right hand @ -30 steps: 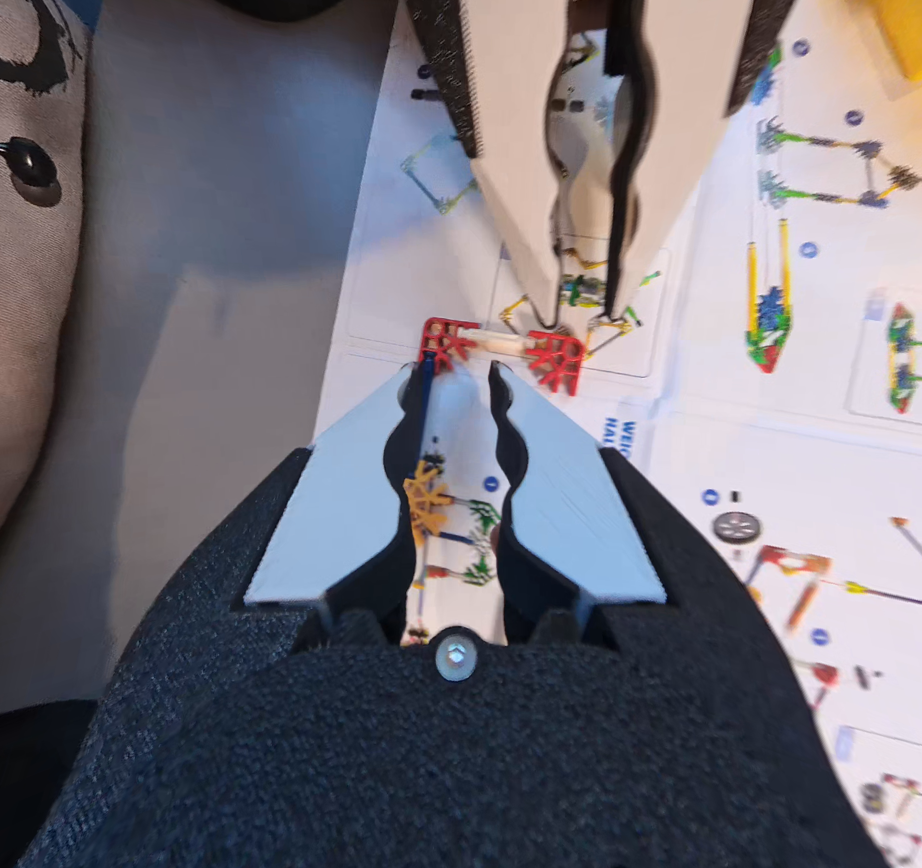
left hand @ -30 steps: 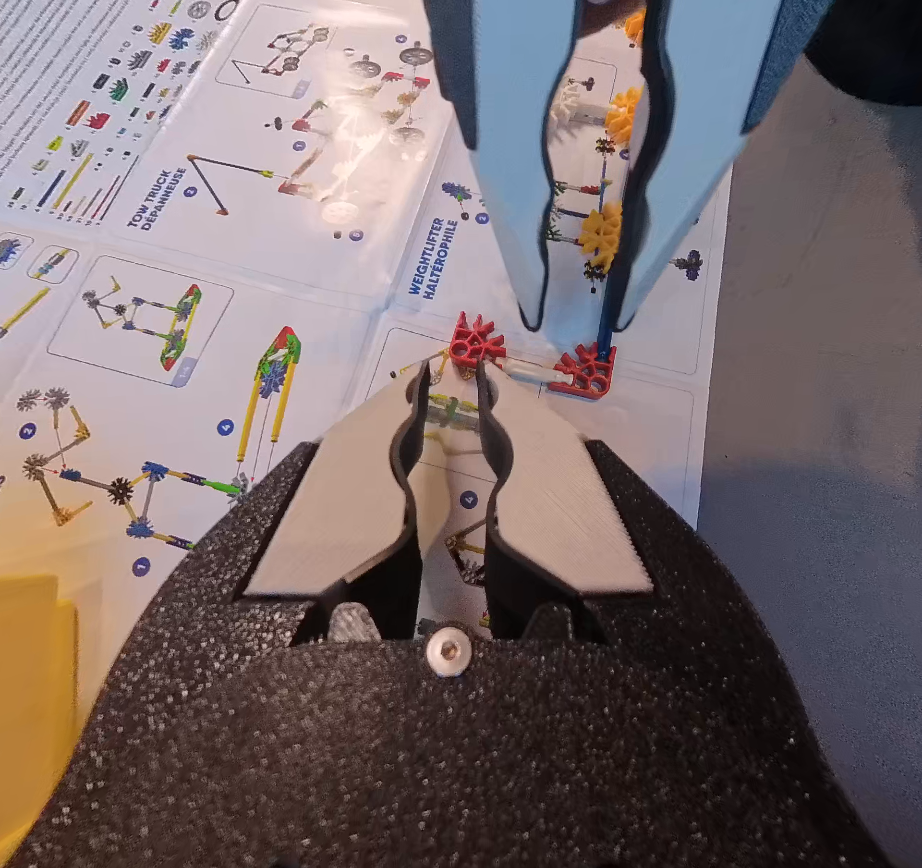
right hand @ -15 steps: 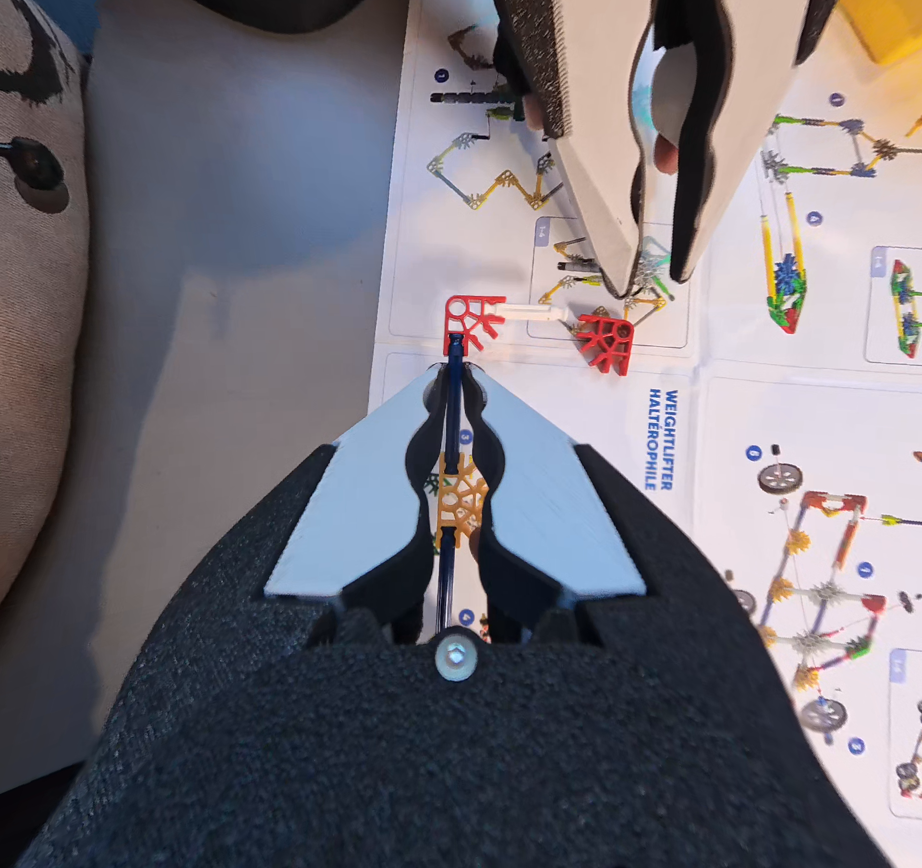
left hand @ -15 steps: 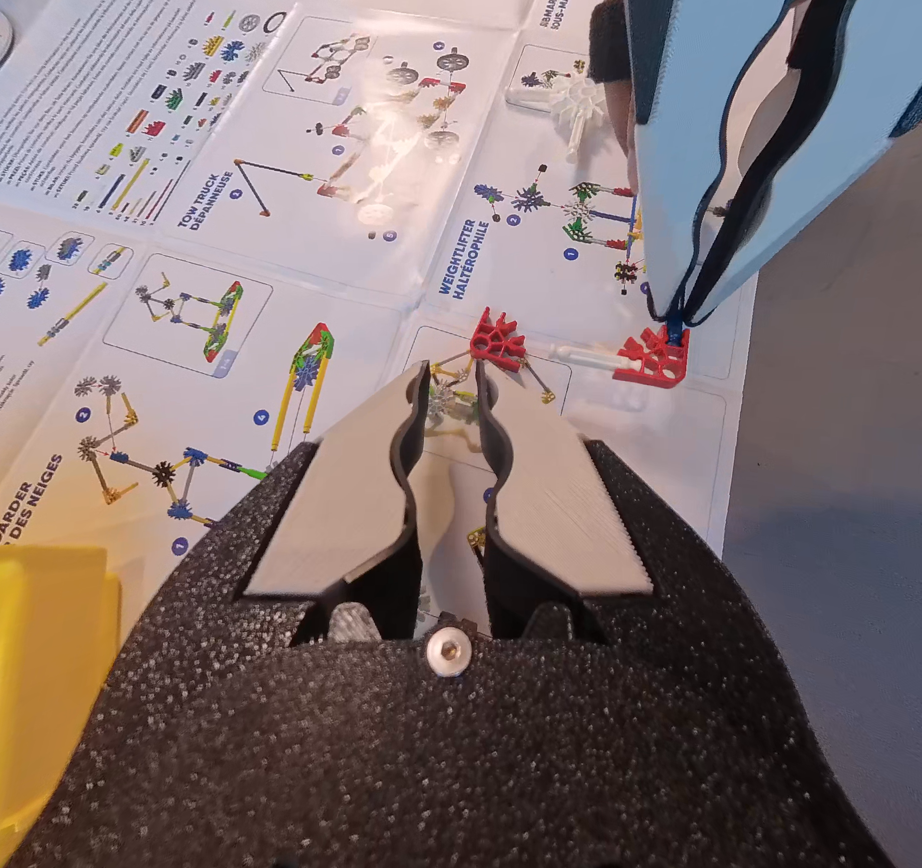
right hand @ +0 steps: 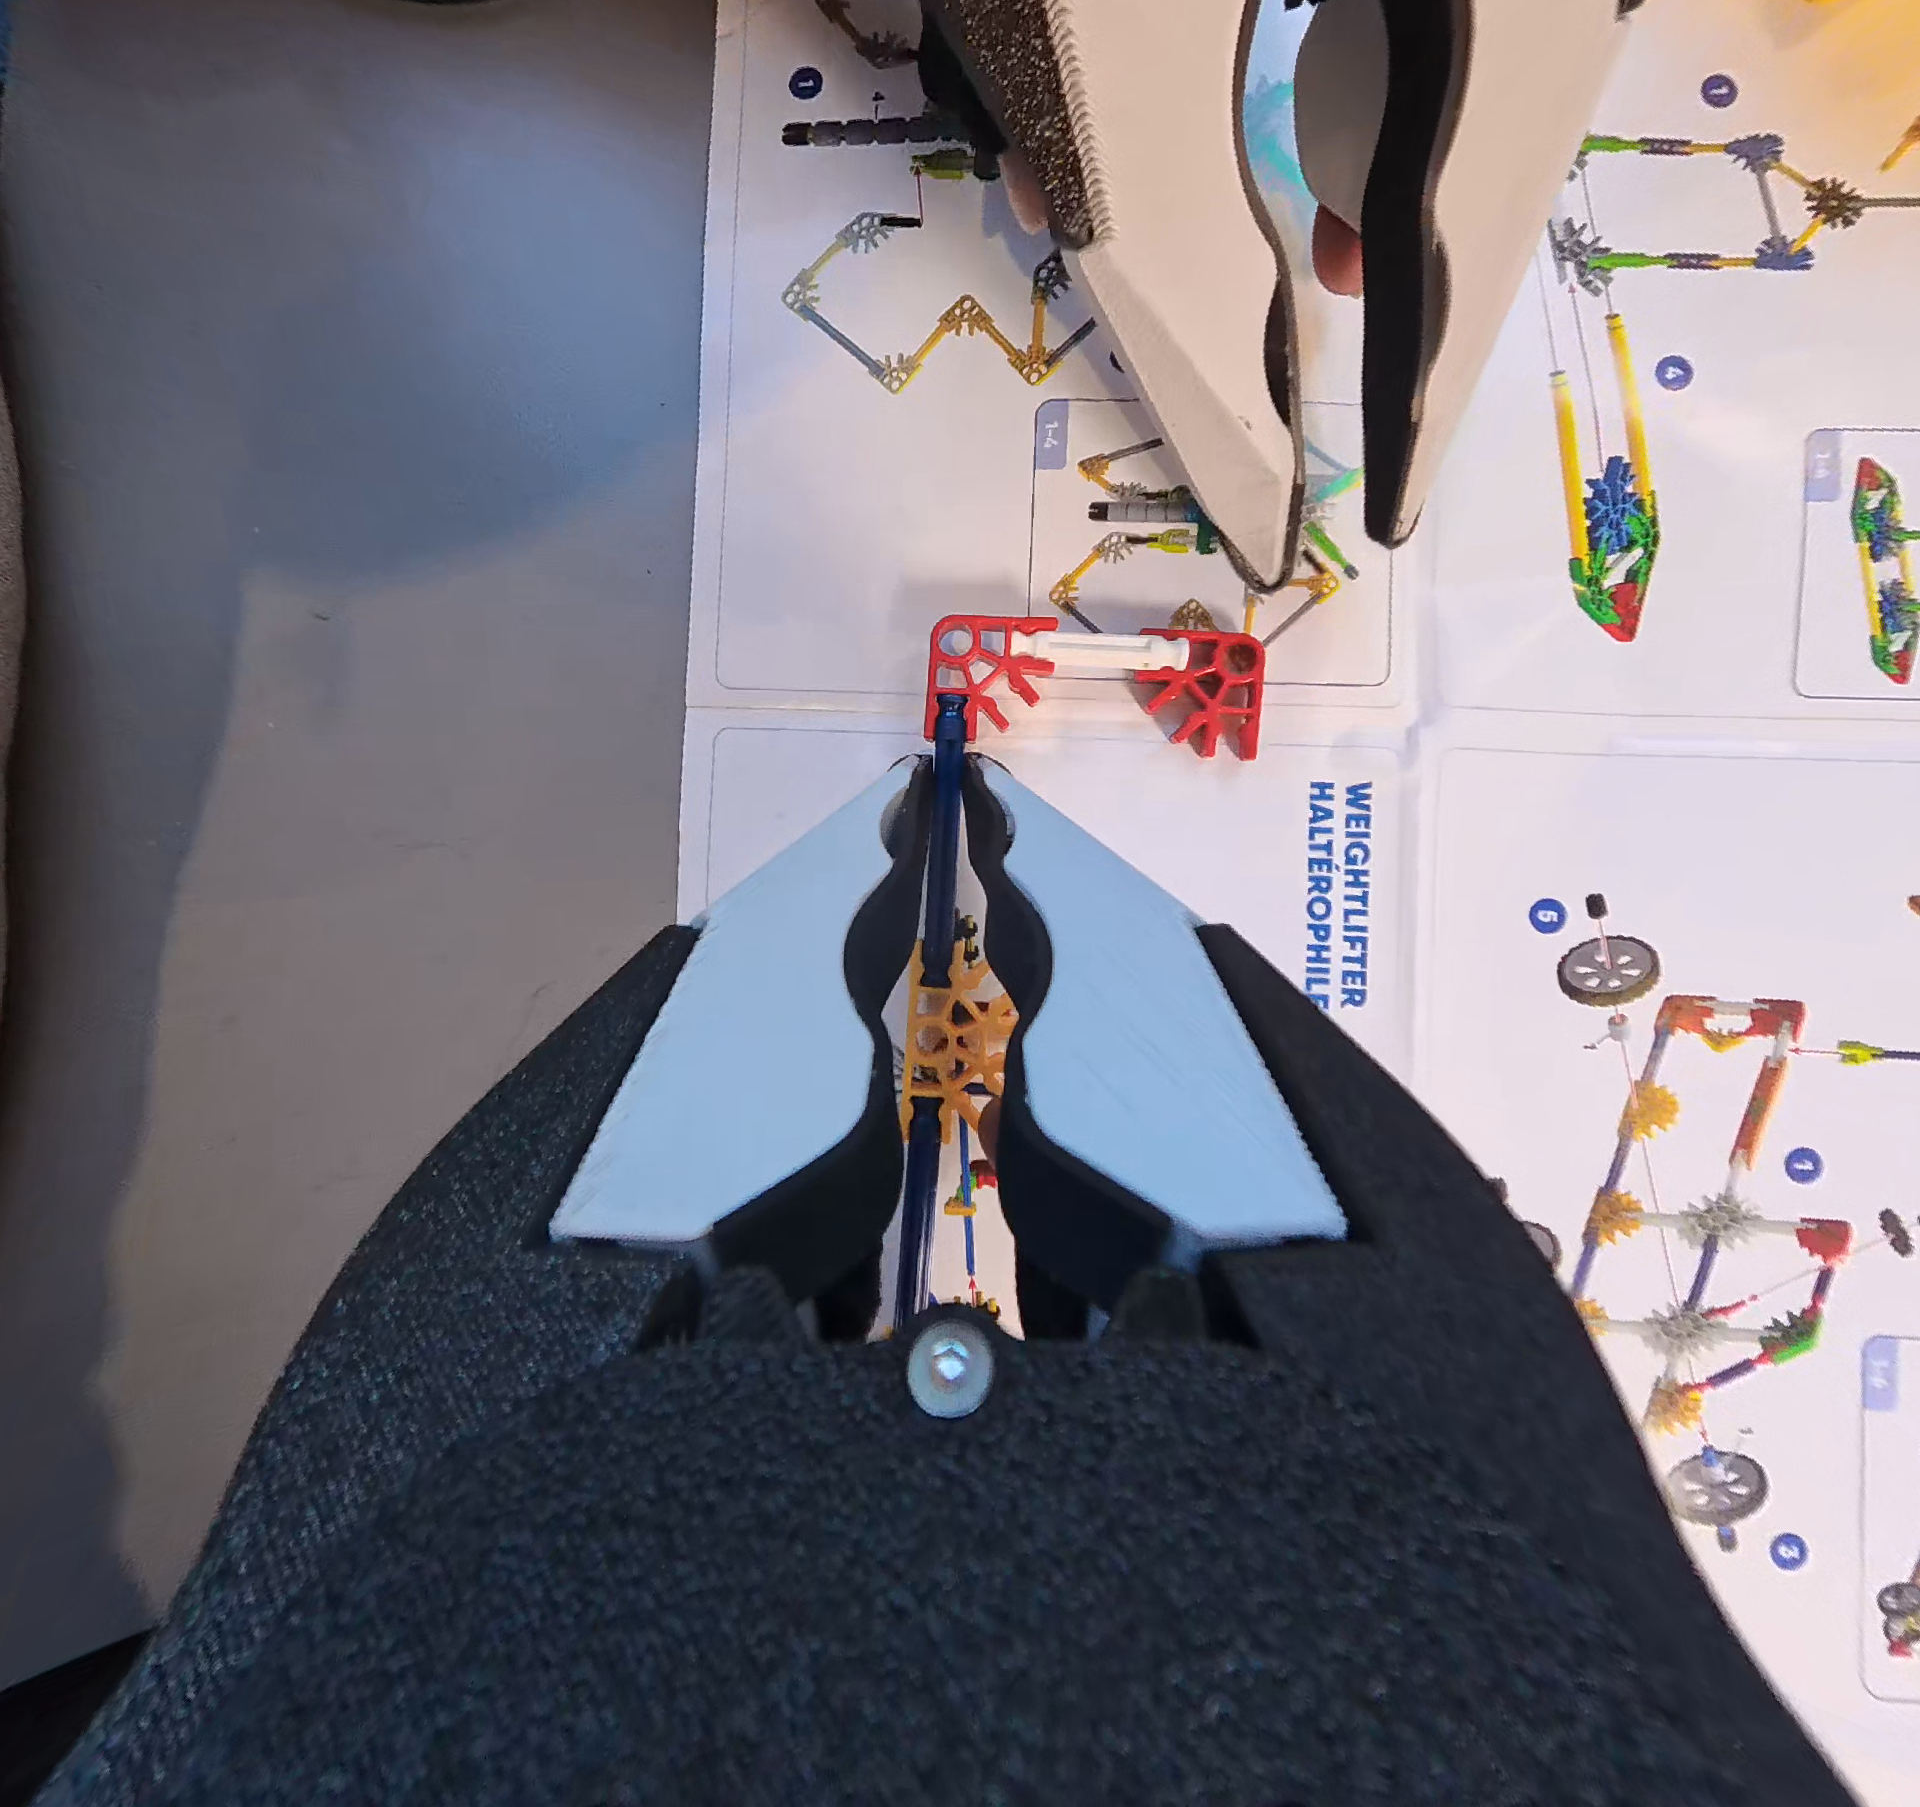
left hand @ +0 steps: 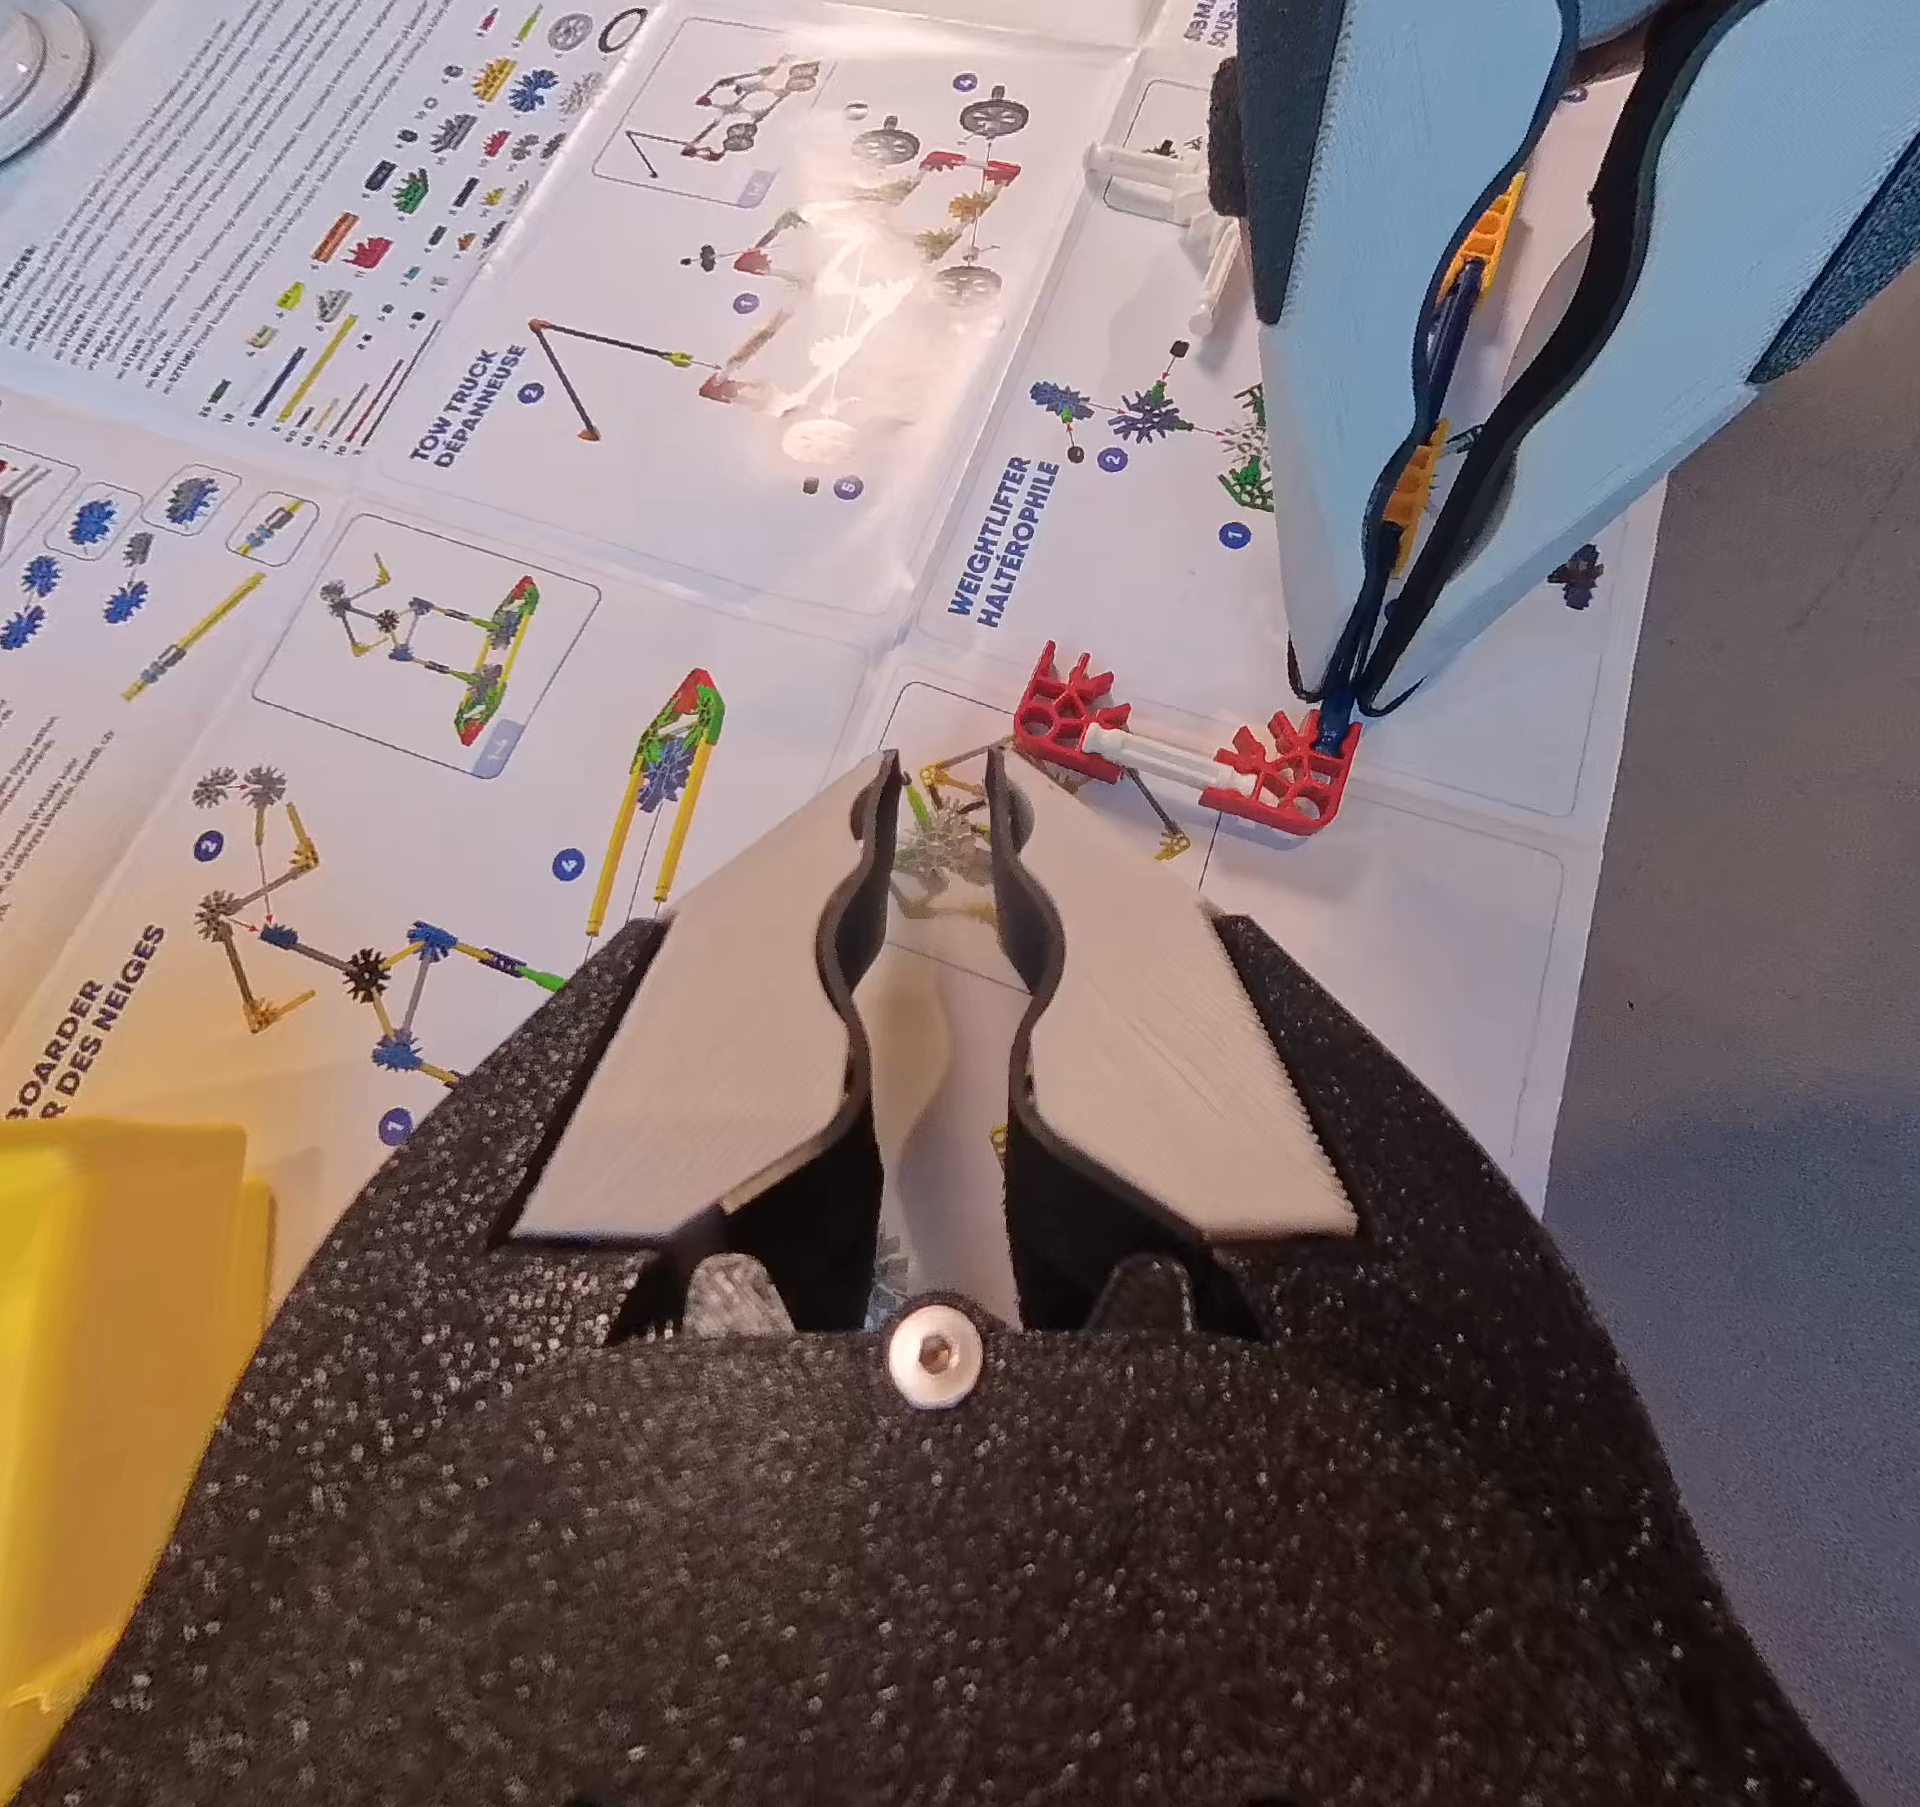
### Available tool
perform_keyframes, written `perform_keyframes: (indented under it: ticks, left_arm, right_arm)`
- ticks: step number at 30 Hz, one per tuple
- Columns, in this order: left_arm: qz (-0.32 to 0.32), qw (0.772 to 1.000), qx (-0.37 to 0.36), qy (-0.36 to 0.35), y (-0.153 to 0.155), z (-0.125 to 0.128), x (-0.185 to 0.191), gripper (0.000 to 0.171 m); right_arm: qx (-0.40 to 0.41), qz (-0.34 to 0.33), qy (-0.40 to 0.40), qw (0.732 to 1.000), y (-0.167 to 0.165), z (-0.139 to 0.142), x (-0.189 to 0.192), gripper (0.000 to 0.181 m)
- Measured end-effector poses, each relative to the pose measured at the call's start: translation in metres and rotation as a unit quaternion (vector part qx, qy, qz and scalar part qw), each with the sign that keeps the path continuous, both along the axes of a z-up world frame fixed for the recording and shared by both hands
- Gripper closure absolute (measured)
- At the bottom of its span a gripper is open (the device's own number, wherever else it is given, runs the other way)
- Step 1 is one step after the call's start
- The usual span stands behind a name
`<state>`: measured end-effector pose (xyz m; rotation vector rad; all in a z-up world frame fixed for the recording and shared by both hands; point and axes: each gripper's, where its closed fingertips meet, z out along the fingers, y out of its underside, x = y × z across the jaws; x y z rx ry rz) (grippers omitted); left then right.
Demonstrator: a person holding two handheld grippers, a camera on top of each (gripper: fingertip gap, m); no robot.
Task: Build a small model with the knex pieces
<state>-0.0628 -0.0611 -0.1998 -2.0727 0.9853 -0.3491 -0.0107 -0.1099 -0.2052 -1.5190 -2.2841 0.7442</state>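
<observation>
The right gripper (right hand: 940, 770) is pinching a dark blue rod (right hand: 940, 853) between its pale blue fingers (right hand: 769, 1040), which are pressed together on it. An orange connector (right hand: 951, 1040) is sitting on the same rod, farther back between the fingers. The front end of the rod is plugged into one red corner connector (right hand: 971, 666). A short white rod (right hand: 1107, 658) is joining this piece to a second red corner connector (right hand: 1210, 687), and the small assembly is lying on a large printed instruction sheet (right hand: 1143, 874) near its edge.

The left gripper (left hand: 940, 770) is hovering over the sheet, just beside the second red connector but not touching it. Its grey fingers (left hand: 727, 1009) are standing a little spread, with nothing between them; only printed drawings are showing in the gap.

The sheet is covering a grey tabletop (left hand: 1745, 1030). A yellow box (left hand: 94, 1342) is lying at the lower left corner of the left wrist view, partly on the sheet. A loose white connector piece (left hand: 1153, 183) is resting on the sheet behind the right gripper.
</observation>
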Motion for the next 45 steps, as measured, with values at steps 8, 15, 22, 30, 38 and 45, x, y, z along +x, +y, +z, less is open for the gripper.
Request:
perform_keyframes:
  ticks: [8,15,22,30,38,45]
  left_arm:
    - [0.007,0.999,0.010,0.030,0.003,-0.004,0.001,0.161]
    - [-0.015,0.999,-0.002,0.034,-0.006,-0.005,0.001,0.162]
    - [-0.025,0.999,-0.002,0.034,-0.010,-0.002,0.001,0.159]
    - [-0.031,0.999,-0.006,0.036,-0.013,-0.003,0.002,0.158]
    - [-0.035,0.999,-0.008,0.033,-0.015,-0.003,0.004,0.158]
    - [-0.041,0.999,-0.007,0.013,-0.017,0.000,0.014,0.157]
  right_arm:
    - [-0.020,-0.007,0.016,1.000,0.007,0.013,-0.006,0.167]
    - [-0.016,-0.047,0.018,0.999,0.026,0.011,-0.039,0.178]
    - [0.032,-0.032,-0.016,0.999,0.027,0.001,-0.038,0.181]
    - [0.023,-0.034,-0.026,0.999,0.024,-0.003,-0.038,0.181]
    - [0.003,-0.046,0.008,0.999,0.029,-0.002,-0.039,0.181]
    - [-0.038,-0.124,0.110,0.985,0.061,0.060,0.002,0.168]
